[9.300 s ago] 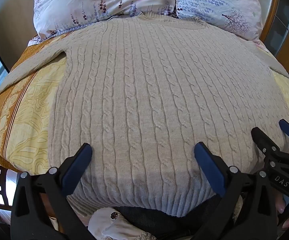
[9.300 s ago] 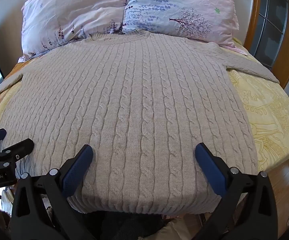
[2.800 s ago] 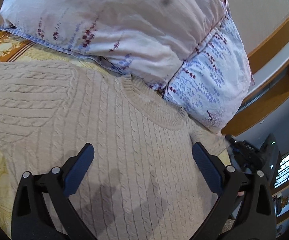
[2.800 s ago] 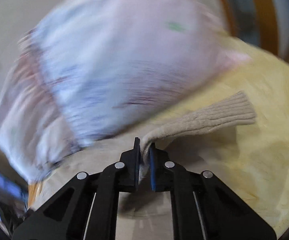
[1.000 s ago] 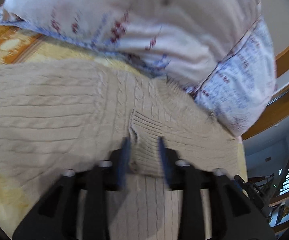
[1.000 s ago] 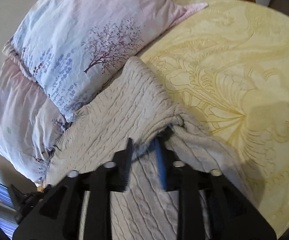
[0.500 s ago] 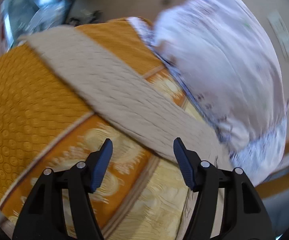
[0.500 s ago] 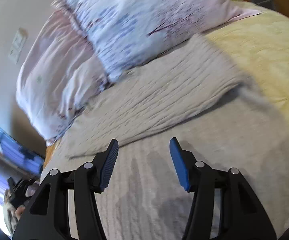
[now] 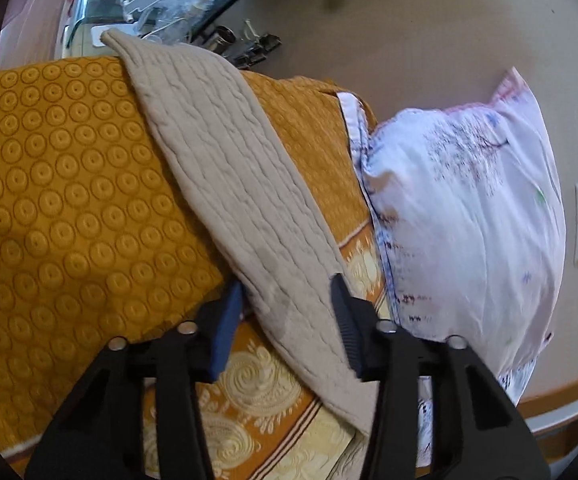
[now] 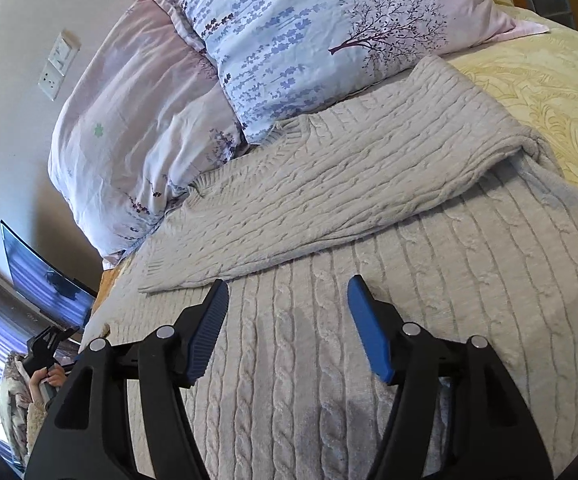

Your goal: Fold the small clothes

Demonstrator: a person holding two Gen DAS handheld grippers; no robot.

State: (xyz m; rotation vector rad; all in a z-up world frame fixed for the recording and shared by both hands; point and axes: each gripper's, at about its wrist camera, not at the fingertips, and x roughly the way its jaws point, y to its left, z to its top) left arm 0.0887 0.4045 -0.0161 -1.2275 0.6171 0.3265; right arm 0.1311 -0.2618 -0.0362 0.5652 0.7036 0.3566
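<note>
Bedspread (image 9: 49, 200) first, gold and yellow, carrying the sweater (image 10: 369, 360) flat below the pillows (image 10: 289, 40). One sleeve (image 10: 329, 184) already lies folded across the chest, squaring that side. The other sleeve (image 9: 225, 168) stretches toward the bed's far edge, and the left gripper (image 9: 285, 320) straddles it, half-spread, seemingly about to pinch. The right gripper (image 10: 287, 320) hovers spread over the body, holding nothing.

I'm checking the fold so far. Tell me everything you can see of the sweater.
The sweater is beige cable knit with a ribbed collar, lying flat on the patterned bedspread, its collar against the pillows. One sleeve is folded across the chest. The other sleeve stretches out over the orange part of the bedspread, its near end between the open left tongs. The right tongs hover open above the body.
</note>
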